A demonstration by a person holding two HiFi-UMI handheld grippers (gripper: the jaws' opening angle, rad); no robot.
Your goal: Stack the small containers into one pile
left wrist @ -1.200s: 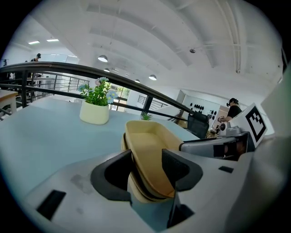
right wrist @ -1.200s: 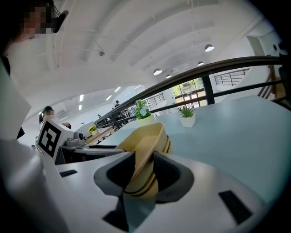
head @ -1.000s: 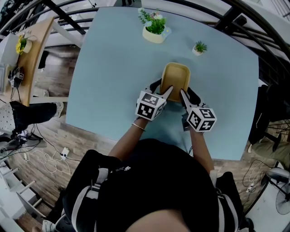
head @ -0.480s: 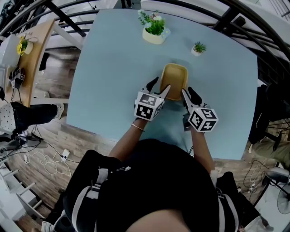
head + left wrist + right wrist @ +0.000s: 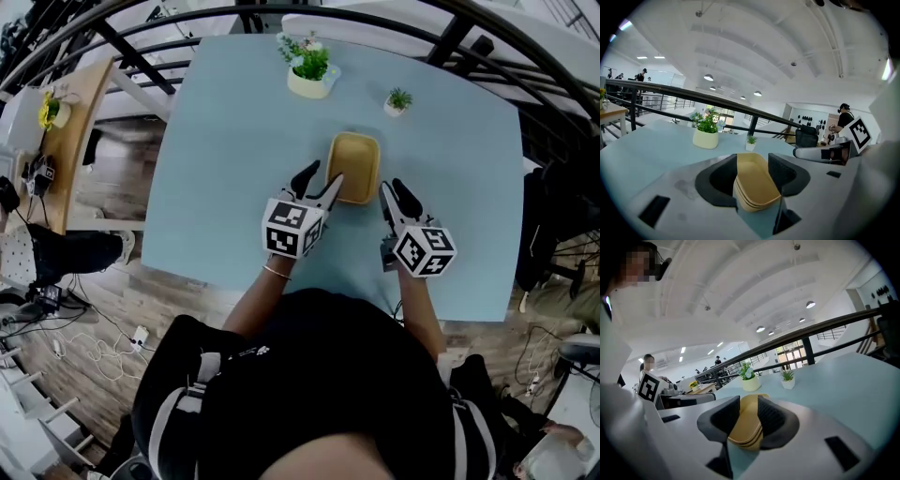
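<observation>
Blue table [image 5: 234,141], yellow container stack [image 5: 353,164], layered rims only in gripper views, left claw [image 5: 320,178] and right claw [image 5: 394,188] spread.

You wear a black top [image 5: 323,375] with pale grey panels [image 5: 192,384] at the shoulders and a small white logo [image 5: 249,351], plus a thin bracelet [image 5: 276,272] on your left wrist. Your left gripper [image 5: 319,178] and right gripper [image 5: 395,193] look alike — pale bodies, dark padded jaws, a cube [image 5: 292,228] of black-and-white square markers on each.
</observation>
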